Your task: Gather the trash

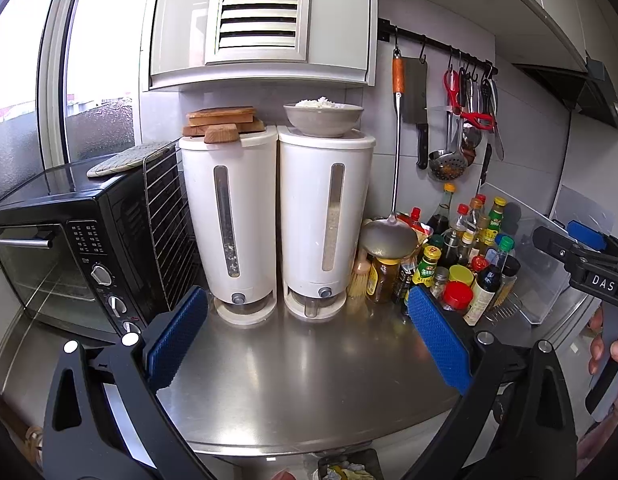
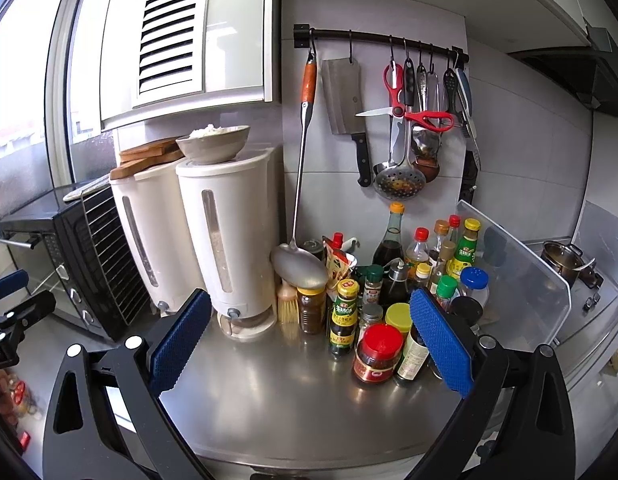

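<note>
Both grippers, left gripper and right gripper, hover over the counter, jaws apart and empty; I judge the next step is locating trash.

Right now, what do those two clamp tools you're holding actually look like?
Each is a black plastic frame with cut-out arms and round silver rivets. The left gripper and the right gripper both end in two flat fingers faced with bright blue dimpled rubber pads. In the left view, the right tool's side carries a small white-lettered label reading DAS. No cables or sleeves show.
</note>
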A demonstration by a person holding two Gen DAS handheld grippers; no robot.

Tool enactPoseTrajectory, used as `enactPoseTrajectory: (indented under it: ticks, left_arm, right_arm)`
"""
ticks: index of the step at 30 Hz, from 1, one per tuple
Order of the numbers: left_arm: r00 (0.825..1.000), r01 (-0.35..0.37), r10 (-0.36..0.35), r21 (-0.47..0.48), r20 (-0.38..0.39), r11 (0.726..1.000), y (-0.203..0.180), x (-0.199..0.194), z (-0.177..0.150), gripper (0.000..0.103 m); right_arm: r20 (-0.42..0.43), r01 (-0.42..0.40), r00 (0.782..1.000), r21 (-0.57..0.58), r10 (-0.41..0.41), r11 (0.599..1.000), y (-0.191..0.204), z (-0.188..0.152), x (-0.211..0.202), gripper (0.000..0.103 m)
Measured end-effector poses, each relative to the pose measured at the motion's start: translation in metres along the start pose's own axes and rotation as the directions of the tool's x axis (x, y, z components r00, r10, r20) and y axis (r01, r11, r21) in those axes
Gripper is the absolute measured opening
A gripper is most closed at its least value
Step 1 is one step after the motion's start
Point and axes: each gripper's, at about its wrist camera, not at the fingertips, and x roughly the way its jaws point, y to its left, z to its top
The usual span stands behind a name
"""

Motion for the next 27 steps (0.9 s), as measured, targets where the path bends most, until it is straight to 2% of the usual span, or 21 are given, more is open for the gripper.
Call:
enactPoseTrajectory:
  ticks: [27]
  left_arm:
    - [1.0,0.022,-0.022,0.013,0.011,1.0,-0.0051,-0.0089,-0.003,0.095]
  right_arm:
    - [0.008,0.0,1.0,0.011,0.0,1.0,-0.009,-0.0021,-0.0084,0.1]
